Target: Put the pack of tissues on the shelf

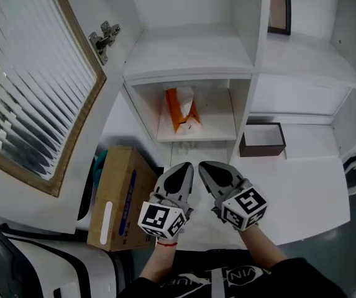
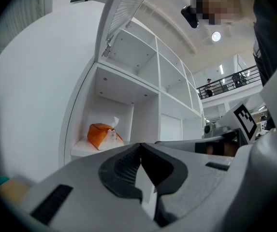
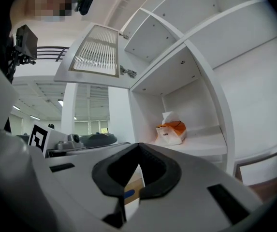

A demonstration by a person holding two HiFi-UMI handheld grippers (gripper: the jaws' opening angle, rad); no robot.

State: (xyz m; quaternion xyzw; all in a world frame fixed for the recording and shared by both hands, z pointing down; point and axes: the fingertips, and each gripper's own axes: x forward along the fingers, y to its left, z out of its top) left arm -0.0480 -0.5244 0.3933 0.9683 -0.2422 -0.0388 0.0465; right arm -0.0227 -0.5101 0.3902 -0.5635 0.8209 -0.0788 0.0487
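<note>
White shelf cubby [image 1: 218, 124], tissue pack [image 1: 181, 110] inside

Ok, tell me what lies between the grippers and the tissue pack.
Nothing: the head view shows only bare white shelf between the tissue pack and the left gripper and right gripper.

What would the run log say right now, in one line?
tissue pack: on shelf | left gripper: shut, empty | right gripper: shut, empty

Shelf [image 1: 210, 129] smooth, matt white; pack of tissues [image 1: 181, 109] — crinkled glossy plastic wrap; box [image 1: 118, 191] — plain cardboard.
</note>
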